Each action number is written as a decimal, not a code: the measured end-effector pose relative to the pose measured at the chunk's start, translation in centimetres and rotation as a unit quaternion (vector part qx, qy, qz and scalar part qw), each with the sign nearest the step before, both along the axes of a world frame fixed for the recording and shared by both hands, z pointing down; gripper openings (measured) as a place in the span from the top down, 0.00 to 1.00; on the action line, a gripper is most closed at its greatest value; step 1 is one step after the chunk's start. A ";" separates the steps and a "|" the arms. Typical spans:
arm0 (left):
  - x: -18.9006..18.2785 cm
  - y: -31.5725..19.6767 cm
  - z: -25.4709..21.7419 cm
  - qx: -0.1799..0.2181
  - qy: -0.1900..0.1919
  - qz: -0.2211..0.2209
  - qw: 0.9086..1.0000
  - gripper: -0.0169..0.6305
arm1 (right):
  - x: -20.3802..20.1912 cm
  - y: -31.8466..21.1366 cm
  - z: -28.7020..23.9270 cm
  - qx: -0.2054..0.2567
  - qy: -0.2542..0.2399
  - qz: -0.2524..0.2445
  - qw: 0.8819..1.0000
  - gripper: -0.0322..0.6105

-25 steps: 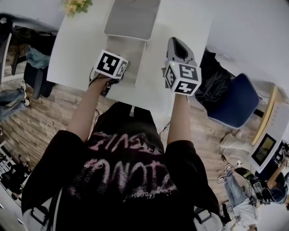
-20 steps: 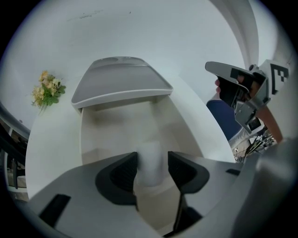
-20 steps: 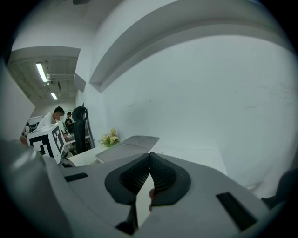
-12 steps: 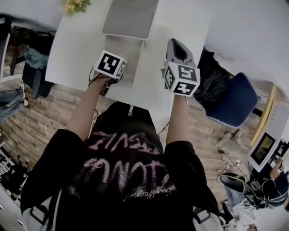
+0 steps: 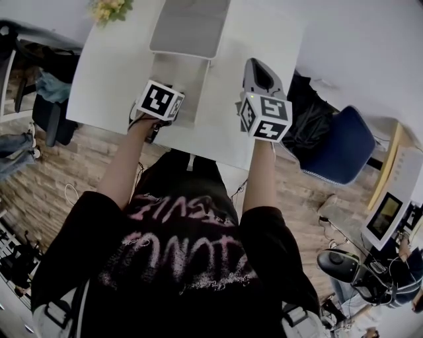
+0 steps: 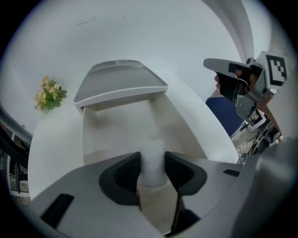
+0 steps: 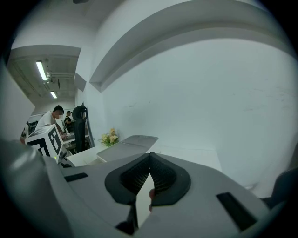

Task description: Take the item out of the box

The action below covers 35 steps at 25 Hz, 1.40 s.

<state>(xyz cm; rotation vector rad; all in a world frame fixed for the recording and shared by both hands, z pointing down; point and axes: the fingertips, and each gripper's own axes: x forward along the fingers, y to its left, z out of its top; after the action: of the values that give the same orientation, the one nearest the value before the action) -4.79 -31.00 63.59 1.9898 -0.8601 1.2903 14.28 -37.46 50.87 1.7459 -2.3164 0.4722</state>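
Note:
An open grey-white box (image 5: 186,78) lies on the white table (image 5: 109,76), its lid (image 6: 118,84) thrown back at the far end. My left gripper (image 6: 152,171) reaches into the box, its marker cube (image 5: 160,100) over the near end. Its jaws are closing, and a white cylindrical item (image 6: 152,155) stands between the pads, touching both. My right gripper (image 7: 150,175) hangs above the table to the right of the box, shut with nothing in it.
Yellow flowers (image 5: 109,8) sit at the table's far left corner. A blue chair (image 5: 344,148) with a dark bag stands right of the table. The table's near edge runs just below both grippers. People work at desks further off.
The left gripper's cube has edged a little forward and left over the box. The right gripper has barely moved.

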 end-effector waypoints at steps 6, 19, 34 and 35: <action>-0.1 -0.7 -1.8 0.038 0.015 -0.004 0.999 0.72 | -0.6 0.1 -0.8 0.005 0.002 -0.006 1.000 0.94; -1.1 -2.6 -6.4 0.128 0.050 -0.035 0.990 0.72 | -0.3 0.4 -2.6 0.019 0.003 0.000 1.000 0.94; -1.3 -5.5 -14.1 0.229 0.115 -0.055 0.965 0.72 | -0.7 0.6 -6.7 0.054 0.014 0.002 0.998 0.94; -1.3 -5.8 -14.8 0.238 0.120 -0.055 0.962 0.72 | -0.8 0.5 -6.9 0.056 0.016 0.000 0.998 0.94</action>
<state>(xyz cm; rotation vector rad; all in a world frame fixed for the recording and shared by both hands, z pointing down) -6.08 -36.77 48.84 2.3619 -1.2240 0.8038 13.44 -36.96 43.95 1.7882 -2.3637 0.3173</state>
